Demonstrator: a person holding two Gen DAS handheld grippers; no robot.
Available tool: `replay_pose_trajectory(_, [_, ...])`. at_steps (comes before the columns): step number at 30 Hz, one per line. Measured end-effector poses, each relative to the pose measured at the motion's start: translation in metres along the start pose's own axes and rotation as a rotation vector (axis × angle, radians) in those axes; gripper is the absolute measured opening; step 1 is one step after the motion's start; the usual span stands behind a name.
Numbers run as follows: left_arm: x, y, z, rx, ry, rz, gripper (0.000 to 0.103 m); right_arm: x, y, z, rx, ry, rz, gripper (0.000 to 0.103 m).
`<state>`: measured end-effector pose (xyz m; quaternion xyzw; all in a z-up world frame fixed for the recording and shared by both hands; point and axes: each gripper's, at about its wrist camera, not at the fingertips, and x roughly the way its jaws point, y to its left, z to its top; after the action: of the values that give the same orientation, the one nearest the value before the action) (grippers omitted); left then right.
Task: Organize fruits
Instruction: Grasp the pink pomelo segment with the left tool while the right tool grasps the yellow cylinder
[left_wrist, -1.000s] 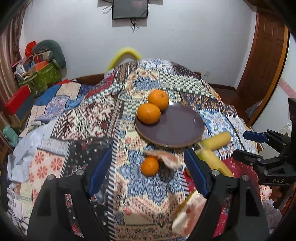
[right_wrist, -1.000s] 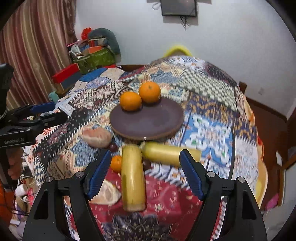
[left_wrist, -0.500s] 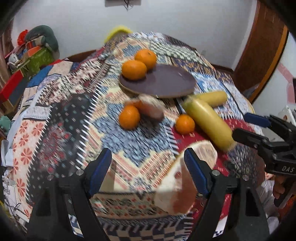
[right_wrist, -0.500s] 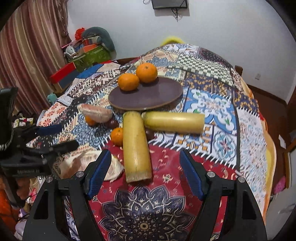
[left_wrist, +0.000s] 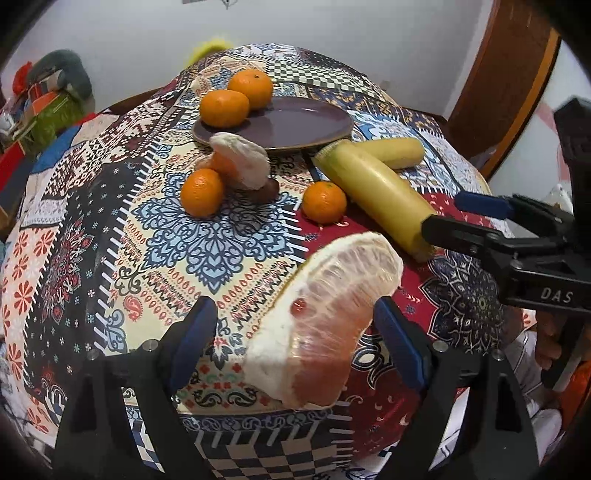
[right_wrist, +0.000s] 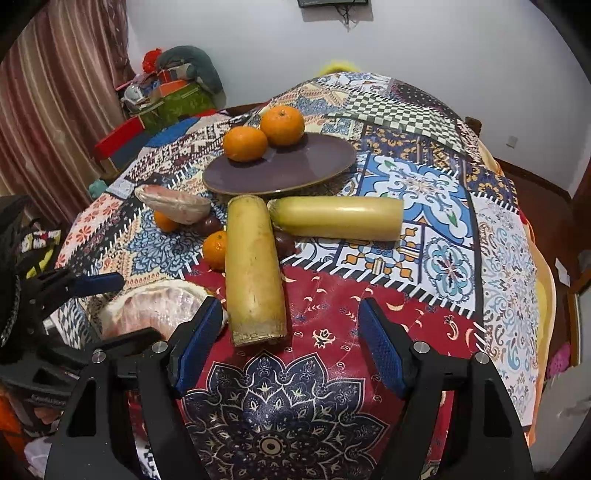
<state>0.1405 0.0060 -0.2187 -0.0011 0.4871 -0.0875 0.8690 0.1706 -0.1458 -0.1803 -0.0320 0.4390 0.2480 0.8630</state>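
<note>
both grippers, left (left_wrist: 295, 332) and right (right_wrist: 288, 343), point downward, jaws apart.

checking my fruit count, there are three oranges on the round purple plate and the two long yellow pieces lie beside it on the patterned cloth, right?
Not quite: the round purple plate holds two oranges, one beside the other, not three. The right wrist view shows it. The two long yellow pieces, one and the other, do lie beside it on the patterned cloth.

The tablecloth (left_wrist: 207, 236) is a patchwork of red, blue, cream and black prints, with a black-and-white check at its far edge; the plate (left_wrist: 303, 125) is dull purple; the oranges (left_wrist: 223, 108) bright orange; the pomelo wedge (left_wrist: 325, 325) pink and white; the two stalks (right_wrist: 255, 266) pale yellow.
</note>
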Motion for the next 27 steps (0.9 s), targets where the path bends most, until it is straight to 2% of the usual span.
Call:
replay_pose_trajectory(2, [0.003, 0.0, 0.001, 0.001, 0.003, 0.0, 0.091, 0.003, 0.004, 0.001, -0.015, 0.001, -0.001, 0.073])
replay_pose_trajectory(4, [0.005, 0.0, 0.001, -0.001, -0.002, 0.002, 0.093, 0.008, 0.008, 0.002, -0.03, 0.009, 0.008, 0.067])
replay_pose_trajectory(6, [0.005, 0.001, 0.0, -0.007, -0.006, 0.002, 0.093, 0.012, 0.01, 0.002, -0.032, 0.023, 0.034, 0.056])
replay_pose_trajectory(10, [0.009, 0.008, 0.002, -0.044, -0.021, 0.018, 0.093, 0.02, 0.013, 0.001, -0.028, 0.046, 0.048, 0.045])
replay_pose_trajectory(12, [0.01, 0.012, 0.003, -0.066, -0.027, 0.039, 0.09, 0.021, 0.011, 0.0, -0.022, 0.051, 0.063, 0.035])
replay_pose_trajectory(17, [0.005, 0.024, 0.004, -0.101, -0.037, 0.086, 0.076, 0.012, 0.008, -0.004, -0.02, 0.04, 0.067, 0.035])
replay_pose_trajectory(20, [0.002, 0.029, 0.003, -0.115, -0.037, 0.076, 0.07, 0.007, 0.005, -0.009, -0.016, 0.042, 0.081, 0.035])
replay_pose_trajectory(22, [-0.001, 0.028, 0.001, -0.108, -0.036, 0.077, 0.062, 0.002, 0.004, -0.014, -0.02, 0.044, 0.079, 0.035])
replay_pose_trajectory(24, [-0.003, 0.026, 0.001, -0.097, -0.03, 0.08, 0.058, -0.003, 0.005, -0.018, -0.033, 0.046, 0.071, 0.035])
replay_pose_trajectory(27, [-0.005, 0.023, -0.002, -0.08, -0.012, 0.036, 0.057, -0.01, 0.005, -0.026, -0.058, 0.048, 0.053, 0.035])
